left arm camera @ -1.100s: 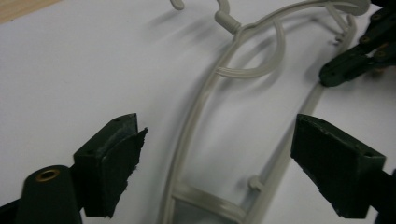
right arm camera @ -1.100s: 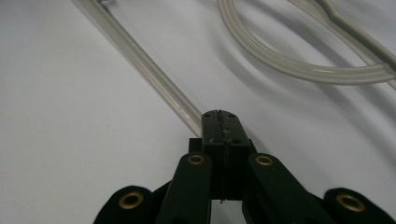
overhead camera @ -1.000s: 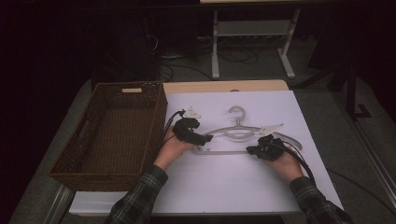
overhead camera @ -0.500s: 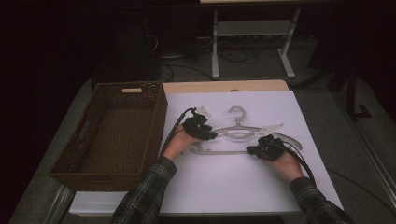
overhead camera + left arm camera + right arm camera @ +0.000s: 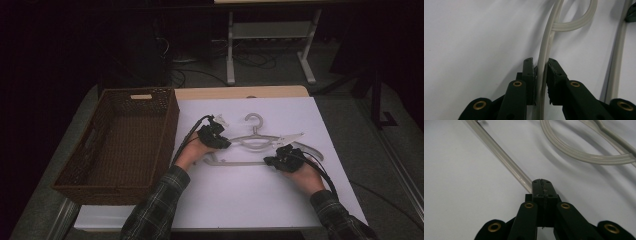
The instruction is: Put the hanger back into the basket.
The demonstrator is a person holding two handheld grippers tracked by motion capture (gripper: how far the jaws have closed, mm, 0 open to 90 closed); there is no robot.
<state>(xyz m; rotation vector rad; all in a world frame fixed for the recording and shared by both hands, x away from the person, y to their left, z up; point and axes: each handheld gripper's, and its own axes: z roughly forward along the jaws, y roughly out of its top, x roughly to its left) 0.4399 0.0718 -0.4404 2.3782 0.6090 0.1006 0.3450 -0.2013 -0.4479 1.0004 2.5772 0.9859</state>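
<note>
Here the left gripper (image 5: 541, 68) clamps the hanger (image 5: 255, 142) lying on the white table (image 5: 260, 200), while the right gripper (image 5: 541, 182) pinches its lower bar, so an uneven lift could twist the thin plastic free.

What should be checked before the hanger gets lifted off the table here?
1. Left hand-held gripper shut on the hanger: ok, the jaws pinch its upper arm from both sides.
2. Right hand-held gripper on the hanger's lower bar: cannot tell, the jaws are shut against the bar's end, but nothing shows between them.
3. Hanger lying flat on the table: ok.
4. Basket free to receive it: ok, it looks empty.
5. Cables clear of the hanger: cannot tell, the right one runs close beside its arm.
</note>
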